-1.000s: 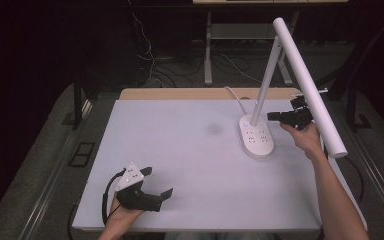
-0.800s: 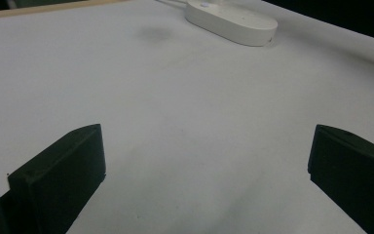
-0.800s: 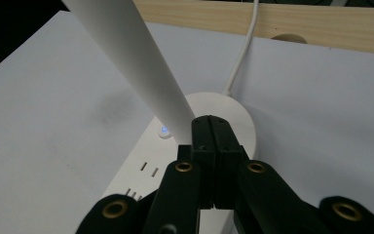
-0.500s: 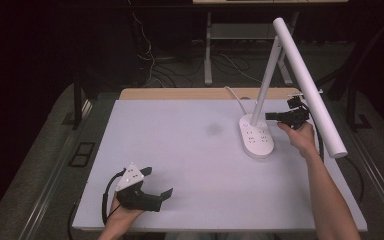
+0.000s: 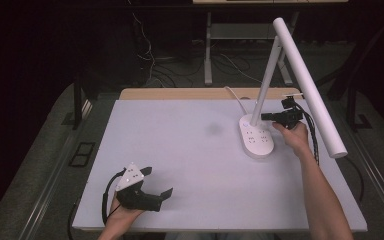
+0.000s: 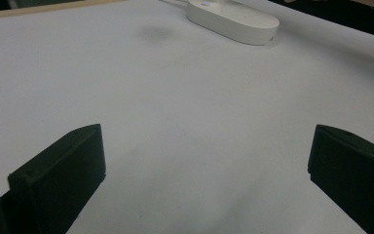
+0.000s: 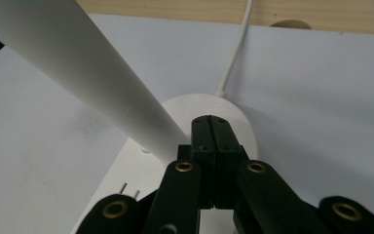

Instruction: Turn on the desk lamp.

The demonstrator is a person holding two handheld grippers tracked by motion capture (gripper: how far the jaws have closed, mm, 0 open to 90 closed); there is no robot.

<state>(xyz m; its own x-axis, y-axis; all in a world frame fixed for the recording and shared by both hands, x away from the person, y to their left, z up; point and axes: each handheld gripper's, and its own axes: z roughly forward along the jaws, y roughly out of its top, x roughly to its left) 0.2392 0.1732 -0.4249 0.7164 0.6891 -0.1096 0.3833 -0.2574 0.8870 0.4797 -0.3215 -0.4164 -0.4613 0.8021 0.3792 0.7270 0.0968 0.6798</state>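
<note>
A white desk lamp stands at the right of the table on an oval base [image 5: 257, 142]. Its slanted stem [image 5: 266, 80] carries a long tube head [image 5: 310, 90]. My right gripper [image 5: 265, 117] is shut with nothing between its jaws, and its tip is at the foot of the stem, over the base. In the right gripper view the closed jaws [image 7: 213, 126] meet just beside the stem [image 7: 87, 68] above the base [image 7: 233, 109]. My left gripper [image 5: 157, 182] rests open near the table's front left. Its jaws are wide apart over bare table [image 6: 207, 165].
The lamp's white cable [image 5: 235, 97] runs off the back of the white table top [image 5: 190, 150], over a wooden strip [image 5: 180, 94]. The tube head hangs above my right forearm. The lamp base [image 6: 231, 17] lies far ahead in the left gripper view.
My right gripper has moved a little left, closer to the lamp's stem. The left gripper has not moved.
</note>
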